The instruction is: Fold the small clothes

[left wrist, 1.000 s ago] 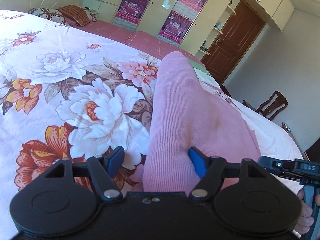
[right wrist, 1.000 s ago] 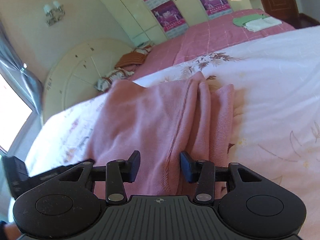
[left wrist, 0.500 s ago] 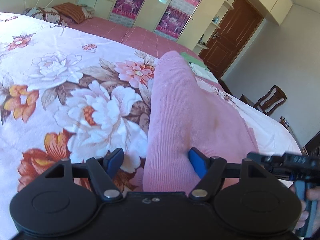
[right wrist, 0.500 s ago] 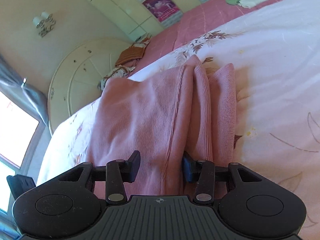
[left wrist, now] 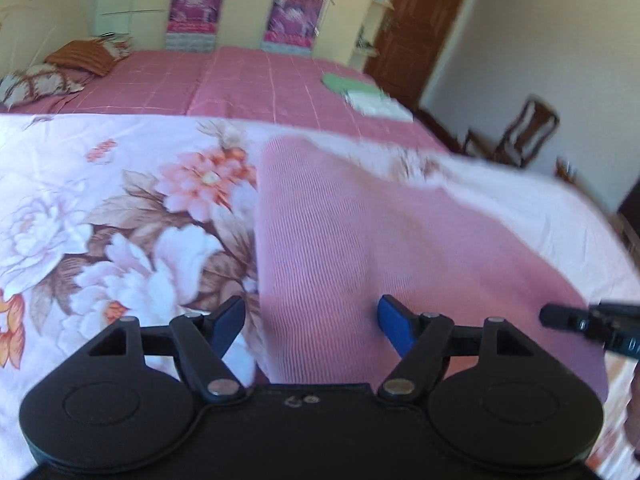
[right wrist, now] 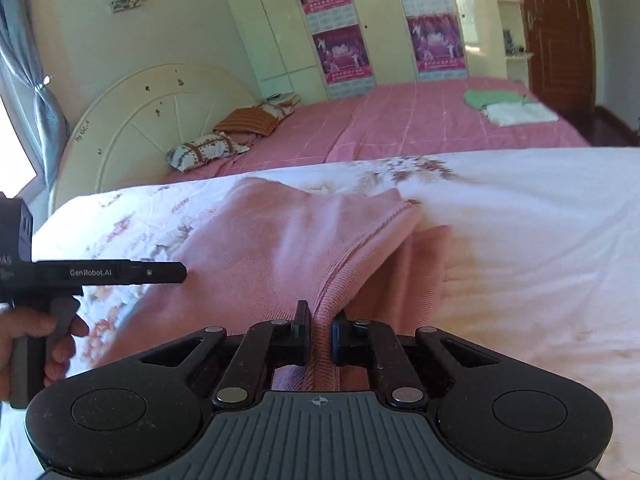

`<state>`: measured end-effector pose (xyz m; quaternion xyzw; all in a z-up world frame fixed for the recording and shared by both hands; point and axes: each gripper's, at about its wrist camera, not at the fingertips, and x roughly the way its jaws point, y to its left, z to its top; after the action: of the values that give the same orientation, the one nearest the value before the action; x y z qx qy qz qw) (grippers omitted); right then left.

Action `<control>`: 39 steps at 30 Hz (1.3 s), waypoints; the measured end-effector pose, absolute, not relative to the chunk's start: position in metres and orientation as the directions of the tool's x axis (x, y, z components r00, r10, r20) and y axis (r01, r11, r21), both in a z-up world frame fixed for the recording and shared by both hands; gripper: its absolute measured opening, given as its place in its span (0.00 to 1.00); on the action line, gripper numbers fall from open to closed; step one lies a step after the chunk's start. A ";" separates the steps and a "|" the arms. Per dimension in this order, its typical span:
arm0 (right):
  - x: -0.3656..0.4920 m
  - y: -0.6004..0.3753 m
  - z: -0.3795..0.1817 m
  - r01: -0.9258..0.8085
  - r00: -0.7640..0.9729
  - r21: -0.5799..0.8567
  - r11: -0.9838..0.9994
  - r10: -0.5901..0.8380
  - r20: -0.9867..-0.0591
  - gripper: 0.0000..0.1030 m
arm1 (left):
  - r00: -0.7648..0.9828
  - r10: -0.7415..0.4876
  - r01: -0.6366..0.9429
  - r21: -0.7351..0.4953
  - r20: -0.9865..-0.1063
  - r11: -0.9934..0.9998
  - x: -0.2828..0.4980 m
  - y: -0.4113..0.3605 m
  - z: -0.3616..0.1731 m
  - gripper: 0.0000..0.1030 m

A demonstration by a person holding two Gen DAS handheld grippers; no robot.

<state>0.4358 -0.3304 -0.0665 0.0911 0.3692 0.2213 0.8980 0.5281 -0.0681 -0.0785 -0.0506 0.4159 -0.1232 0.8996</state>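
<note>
A pink knit garment (left wrist: 360,240) lies on the floral bedsheet (left wrist: 100,220). My left gripper (left wrist: 312,320) is open, its blue fingers straddling the garment's near left edge. In the right wrist view my right gripper (right wrist: 320,332) is shut on a raised fold of the pink garment (right wrist: 280,248), lifting its edge off the white sheet (right wrist: 540,240). The left gripper's handle and hand show at the left of the right wrist view (right wrist: 80,276). The right gripper's tip shows at the right edge of the left wrist view (left wrist: 592,320).
A pink checked bedspread (right wrist: 400,128) covers the far bed, with folded green and white clothes (right wrist: 508,106) on it. Pillows (right wrist: 224,136) lie by the round headboard. A wooden chair (left wrist: 520,132) and a brown door (left wrist: 420,28) stand at the right.
My right gripper closed on the garment's fold and lifted it. Both views tilted up, showing more of the room. My left gripper stayed open over the garment's edge.
</note>
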 end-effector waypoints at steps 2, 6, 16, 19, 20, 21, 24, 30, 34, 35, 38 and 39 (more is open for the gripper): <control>0.441 -0.337 -0.086 -0.294 0.600 0.334 0.896 0.445 -0.665 0.08 | 0.622 -0.242 0.181 -0.165 -0.745 0.970 0.531 -0.078 -0.086 0.78; 0.453 -0.345 -0.103 -0.241 0.573 0.425 0.872 0.482 -0.663 0.09 | 0.615 -0.269 0.164 -0.213 -0.741 0.963 0.531 -0.068 -0.083 0.74; 0.489 -0.361 -0.099 -0.177 0.644 0.449 0.876 0.448 -0.620 0.14 | 0.638 -0.324 0.116 -0.329 -0.698 0.937 0.538 -0.044 -0.088 0.73; 0.481 -0.347 -0.097 -0.248 0.668 0.314 0.916 0.396 -0.629 0.04 | 0.634 -0.343 0.113 -0.355 -0.693 0.928 0.540 -0.048 -0.092 0.69; 0.479 -0.348 -0.097 -0.256 0.670 0.296 0.920 0.390 -0.632 0.05 | 0.631 -0.357 0.122 -0.366 -0.689 0.923 0.540 -0.050 -0.091 0.66; 0.476 -0.349 -0.096 -0.252 0.678 0.282 0.926 0.377 -0.632 0.05 | 0.625 -0.376 0.134 -0.381 -0.684 0.915 0.541 -0.053 -0.091 0.59; 0.471 -0.359 -0.099 -0.222 0.682 0.275 0.935 0.351 -0.642 0.04 | 0.620 -0.343 0.151 -0.322 -0.706 0.935 0.542 -0.066 -0.094 0.65; 0.474 -0.349 -0.099 -0.184 0.691 0.219 0.958 0.285 -0.665 0.28 | 0.645 -0.338 0.154 -0.316 -0.686 0.936 0.520 -0.055 -0.081 0.63; 0.434 -0.348 -0.073 -0.241 0.742 0.187 0.952 0.305 -0.597 0.29 | 0.671 -0.308 0.168 -0.266 -0.675 0.949 0.479 -0.047 -0.080 0.64; 0.422 -0.344 -0.070 -0.272 0.744 0.176 0.946 0.323 -0.585 0.29 | 0.680 -0.304 0.163 -0.266 -0.668 0.950 0.471 -0.045 -0.080 0.64; 0.392 -0.328 -0.072 -0.362 0.727 0.124 0.924 0.363 -0.583 0.29 | 0.693 -0.298 0.148 -0.275 -0.657 0.950 0.454 -0.043 -0.079 0.64; 0.382 -0.318 -0.076 -0.404 0.720 0.092 0.910 0.379 -0.581 0.29 | 0.694 -0.293 0.146 -0.270 -0.657 0.952 0.450 -0.044 -0.078 0.65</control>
<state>0.3820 -0.3185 -0.0759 -0.0204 0.3087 0.2112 0.9272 0.4499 -0.0440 -0.0782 -0.0991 0.3721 -0.1198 0.9151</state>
